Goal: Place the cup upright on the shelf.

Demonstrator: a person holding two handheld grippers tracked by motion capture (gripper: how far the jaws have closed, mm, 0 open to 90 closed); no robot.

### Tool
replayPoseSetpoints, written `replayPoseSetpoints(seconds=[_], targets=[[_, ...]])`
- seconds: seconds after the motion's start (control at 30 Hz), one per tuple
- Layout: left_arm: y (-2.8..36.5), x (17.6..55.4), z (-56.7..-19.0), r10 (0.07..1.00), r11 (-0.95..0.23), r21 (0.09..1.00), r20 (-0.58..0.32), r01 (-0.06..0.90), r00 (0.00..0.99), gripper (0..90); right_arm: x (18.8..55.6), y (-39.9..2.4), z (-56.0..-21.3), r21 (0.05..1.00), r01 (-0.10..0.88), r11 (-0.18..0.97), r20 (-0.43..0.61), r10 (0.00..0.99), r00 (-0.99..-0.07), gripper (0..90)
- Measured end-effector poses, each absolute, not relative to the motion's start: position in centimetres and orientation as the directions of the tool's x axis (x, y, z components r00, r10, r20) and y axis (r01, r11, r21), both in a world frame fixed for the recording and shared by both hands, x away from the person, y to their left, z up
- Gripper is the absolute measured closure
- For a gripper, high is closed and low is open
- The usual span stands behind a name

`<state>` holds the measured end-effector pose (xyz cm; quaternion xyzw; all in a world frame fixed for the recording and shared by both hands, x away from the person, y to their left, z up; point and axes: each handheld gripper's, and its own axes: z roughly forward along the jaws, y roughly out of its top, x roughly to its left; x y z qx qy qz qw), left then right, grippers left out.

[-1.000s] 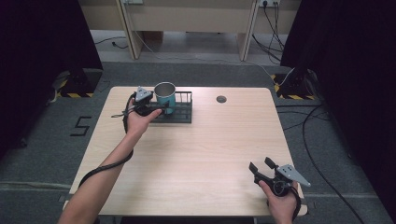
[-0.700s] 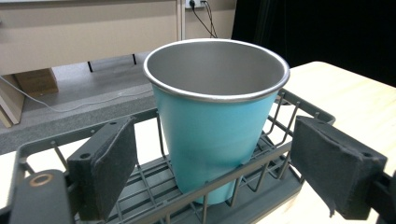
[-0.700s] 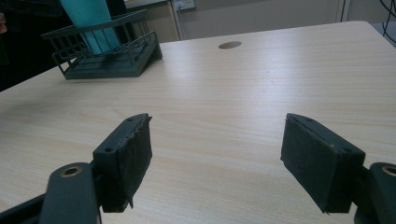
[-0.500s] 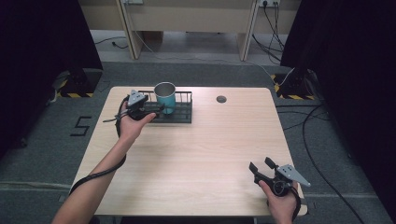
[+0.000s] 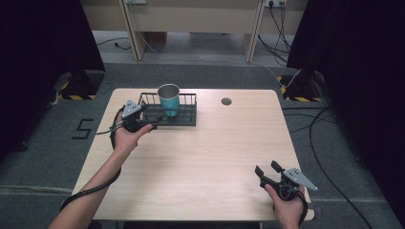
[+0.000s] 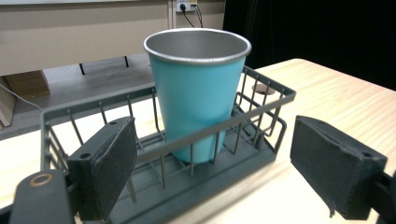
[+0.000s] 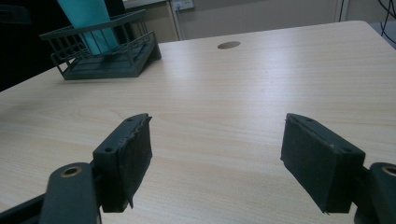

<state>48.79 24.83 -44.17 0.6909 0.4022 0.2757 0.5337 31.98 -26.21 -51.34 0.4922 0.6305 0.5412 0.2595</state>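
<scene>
A teal metal cup [image 5: 169,99] stands upright in a dark wire rack [image 5: 187,118] at the back left of the table. My left gripper [image 5: 152,123] is open at the rack's near left corner, apart from the cup. In the left gripper view the cup [image 6: 198,93] rises behind the rack's front rail [image 6: 261,105], and the left gripper [image 6: 217,154] holds nothing between its wide-spread pads. My right gripper [image 5: 267,168] rests open near the table's front right corner. In the right gripper view the right gripper [image 7: 217,140] has only bare wood between its pads.
The light wooden table [image 5: 215,152] has a round cable hole [image 5: 226,101] near its back edge, right of the rack. In the right gripper view the rack [image 7: 126,60] and cup [image 7: 91,23] are far off at the upper left. Cables lie on the floor [image 5: 329,124] to the right.
My left gripper has drawn back from the cup, to the left and toward the person. The cup stays in the rack. The right gripper has not moved.
</scene>
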Motion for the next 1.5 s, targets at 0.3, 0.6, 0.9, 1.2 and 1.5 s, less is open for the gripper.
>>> replayPoseSetpoints(seconds=[0.3,0.6,0.9,1.2,1.5], targets=[[26.1,46.6,-44.8,0.847,-0.109,0.958,-0.05,0.266,0.529,14.2,32.0,-26.2,-51.3,0.938,0.339,-0.07,0.204,0.902,-0.379,25.4],[26.8,44.3,-46.0,0.84,-0.115,0.957,-0.05,0.267,0.54,14.2,32.0,-26.2,-51.4,0.939,0.338,-0.068,0.202,0.903,-0.379,25.4],[28.0,42.0,-46.8,0.84,-0.114,0.955,-0.055,0.274,0.54,14.2,32.0,-26.2,-51.4,0.938,0.339,-0.07,0.204,0.904,-0.377,25.3],[29.3,39.9,-48.3,0.847,-0.116,0.948,-0.062,0.296,0.529,14.2,32.0,-26.2,-51.3,0.938,0.339,-0.067,0.201,0.904,-0.376,25.3],[30.8,38.3,-49.1,0.857,-0.113,0.944,-0.066,0.31,0.512,14.3,32.0,-26.2,-51.3,0.939,0.339,-0.066,0.199,0.905,-0.375,25.3]])
